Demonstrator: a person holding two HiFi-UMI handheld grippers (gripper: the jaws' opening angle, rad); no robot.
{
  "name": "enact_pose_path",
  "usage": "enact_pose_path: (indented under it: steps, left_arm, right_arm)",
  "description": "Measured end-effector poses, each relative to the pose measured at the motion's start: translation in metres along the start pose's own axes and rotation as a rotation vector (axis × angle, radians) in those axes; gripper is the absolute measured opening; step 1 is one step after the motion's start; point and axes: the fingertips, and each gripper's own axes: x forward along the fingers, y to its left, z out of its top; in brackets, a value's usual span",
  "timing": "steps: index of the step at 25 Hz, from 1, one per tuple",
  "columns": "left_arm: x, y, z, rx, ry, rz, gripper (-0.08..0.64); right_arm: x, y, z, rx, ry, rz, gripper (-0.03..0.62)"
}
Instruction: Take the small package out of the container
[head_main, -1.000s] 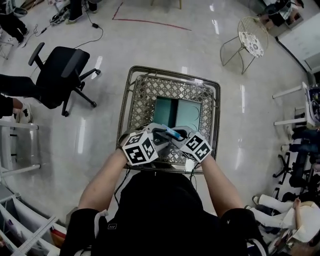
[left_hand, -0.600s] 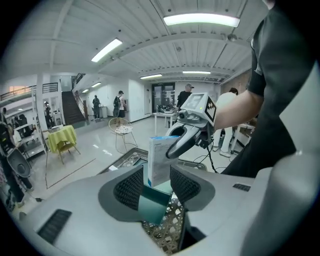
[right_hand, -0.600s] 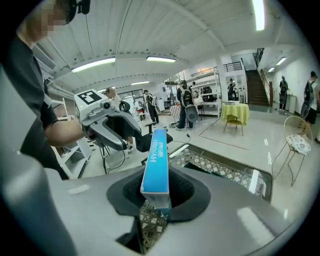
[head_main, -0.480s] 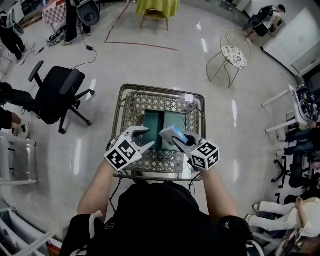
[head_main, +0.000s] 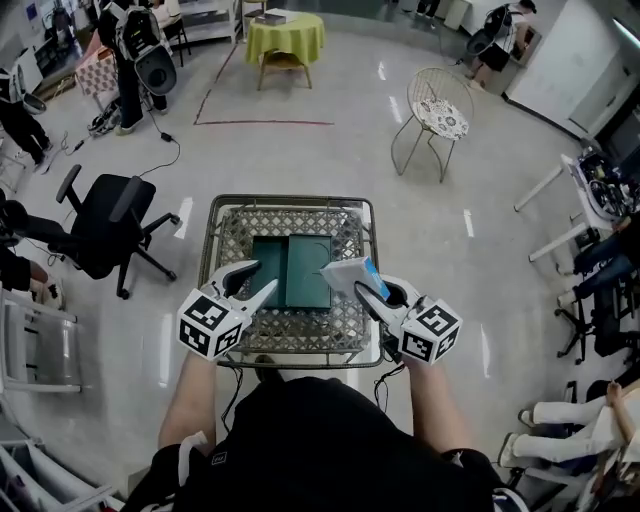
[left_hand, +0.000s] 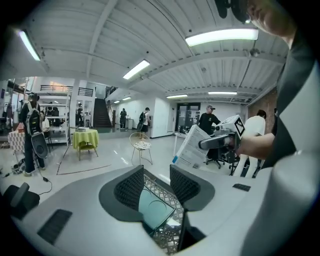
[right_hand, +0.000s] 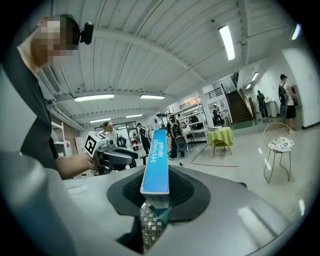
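- Both forearms held out low, bottom middle of frame.
- Left gripper (head_main: 256, 279) held over left side of wire basket (head_main: 290, 203). Jaws apart, nothing between.
- Right gripper (head_main: 356, 287) held up over right side of basket. Jaws clamped on small package (head_main: 348, 271), blue edge up.
- Package held apart from teal box (head_main: 290, 270), which is seen inside basket.
- Open floor (head_main: 450, 230) seen all around basket.
- Black chair (head_main: 105, 215) seen at left, wire chair (head_main: 435, 115) at upper right, both well apart from basket.

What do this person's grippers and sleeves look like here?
Left gripper and right gripper: light grey bodies, dark ribbed pads, each with a white cube bearing black square markers. Thin black cables hang from both. Black short sleeves.
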Motion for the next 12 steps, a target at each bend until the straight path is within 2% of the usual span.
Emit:
enact_pose_path:
  steps: [4,12]
  left_arm:
    - [-0.003,-0.029,0.015,-0.016,-0.028,0.032,0.139]
    - [-0.030,-0.065,0.027,-0.070,-0.034,0.147,0.097]
  right_arm:
    - [-0.051,-0.007,0.017,0.071,-0.106,0.012,0.081]
    - [-0.108,-0.011,0.057,0.074,-0.271,0.047,0.080]
